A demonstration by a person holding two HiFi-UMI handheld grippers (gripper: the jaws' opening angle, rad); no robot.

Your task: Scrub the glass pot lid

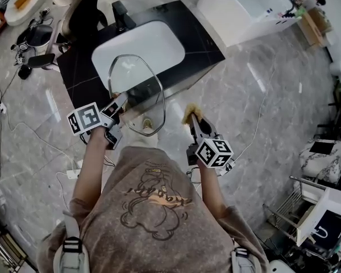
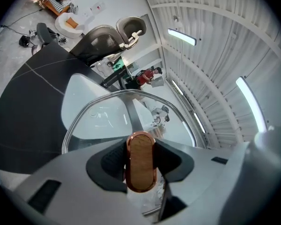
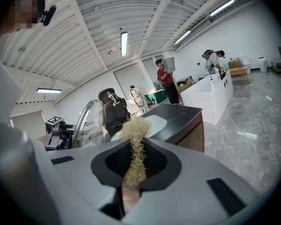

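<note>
Clamping the copper-rimmed knob [image 2: 141,159] of the glass pot lid [image 1: 137,92], the fingers [image 2: 107,162] of the left gripper [image 1: 119,103] hold the lid on edge, roughly upright, over the near rim of the white sink [image 1: 159,44], which is set in a black table [image 1: 207,47]. On the right gripper [image 3: 136,163] the fingers [image 3: 160,161] are closed on a straw-coloured scrubber [image 3: 135,130], its frayed end sticking out past them. That scrubber hangs off the sink's near right corner, beside the lid and apart from it.
</note>
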